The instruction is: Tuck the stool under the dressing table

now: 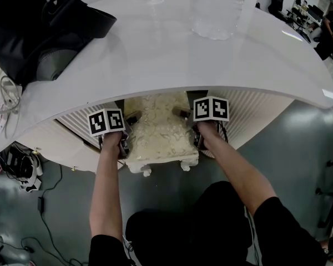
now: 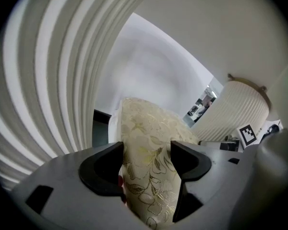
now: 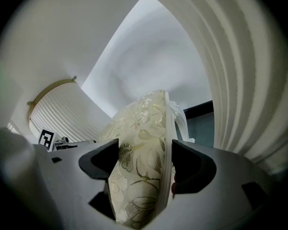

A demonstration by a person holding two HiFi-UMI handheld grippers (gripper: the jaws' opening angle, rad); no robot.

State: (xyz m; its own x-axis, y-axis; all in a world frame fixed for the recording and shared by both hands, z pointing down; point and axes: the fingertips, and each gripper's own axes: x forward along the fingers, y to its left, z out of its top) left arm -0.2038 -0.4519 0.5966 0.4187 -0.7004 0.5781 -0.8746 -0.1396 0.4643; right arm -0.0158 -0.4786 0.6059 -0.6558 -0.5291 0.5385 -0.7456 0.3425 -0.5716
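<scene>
The left gripper [image 2: 146, 161] was clamped on the left edge of the stool's [image 1: 158, 132] cushioned seat and the right gripper [image 3: 145, 159] on its right edge, each holding the floral padding between its jaws. The stool sat most of the way under the dressing table [image 1: 172, 60], centred between the fluted side panels [image 1: 255, 112], with only its near end and white front legs past the table's front edge. To finish cleanly, I'd say both hands should push evenly and straight, keeping the seat level and clear of either panel.
</scene>
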